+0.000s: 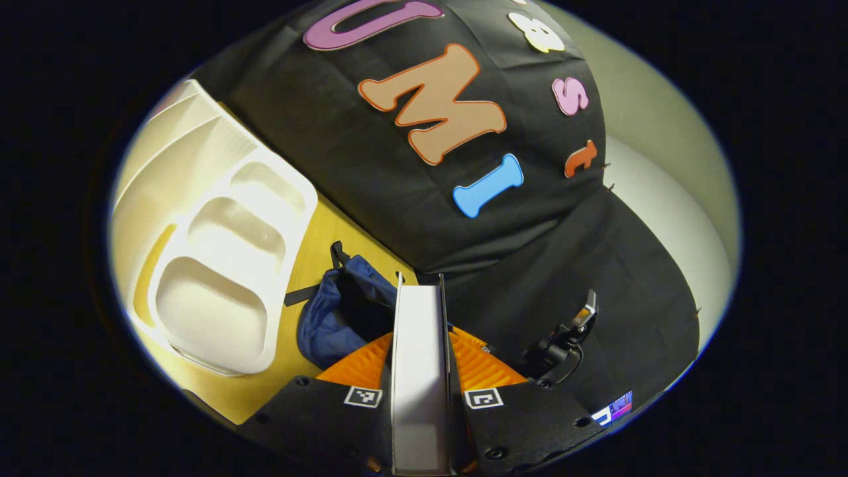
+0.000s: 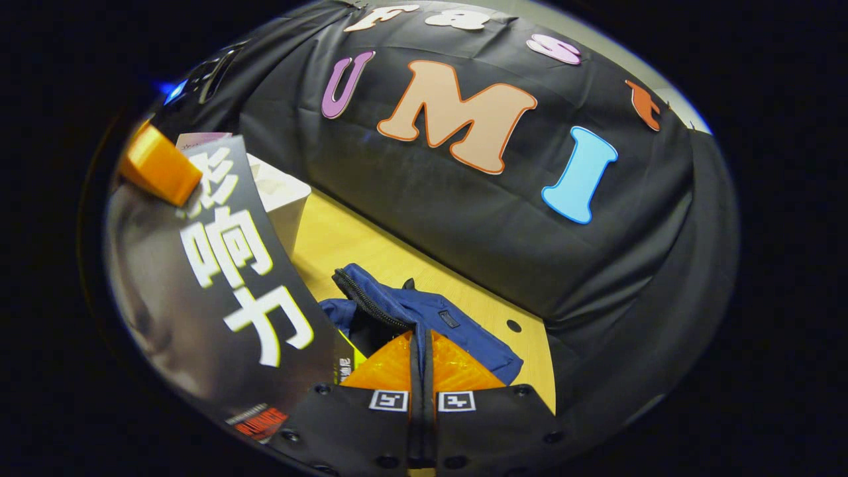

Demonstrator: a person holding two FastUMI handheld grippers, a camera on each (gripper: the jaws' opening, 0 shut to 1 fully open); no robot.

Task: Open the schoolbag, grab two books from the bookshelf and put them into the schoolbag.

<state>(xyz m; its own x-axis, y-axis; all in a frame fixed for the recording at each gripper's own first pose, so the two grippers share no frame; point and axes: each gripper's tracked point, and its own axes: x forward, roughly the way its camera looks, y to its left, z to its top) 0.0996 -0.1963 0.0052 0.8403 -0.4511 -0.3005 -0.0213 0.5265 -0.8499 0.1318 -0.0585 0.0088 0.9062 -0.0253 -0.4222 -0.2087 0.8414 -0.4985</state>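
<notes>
right now the left tongs (image 1: 420, 344) pinch a book (image 1: 419, 358) edge-on, both fingers pressed against its covers, the pale page block pointing forward above the counter (image 1: 311, 258). just beyond the book lies the blue schoolbag (image 1: 331, 318), crumpled on the wood, with a black strap trailing toward the white bookshelf (image 1: 218, 265) that stands beside it. in the right gripper view the right tongs (image 2: 421, 361) are pressed together on a thin fold of the schoolbag (image 2: 430, 311) at its mouth, holding the zipped edge up so the dark inside gapes. the book (image 2: 218, 285) looms close on the left of that view, its dark cover facing the camera, a finger (image 2: 159, 165) of the left tongs on its top edge.
</notes>
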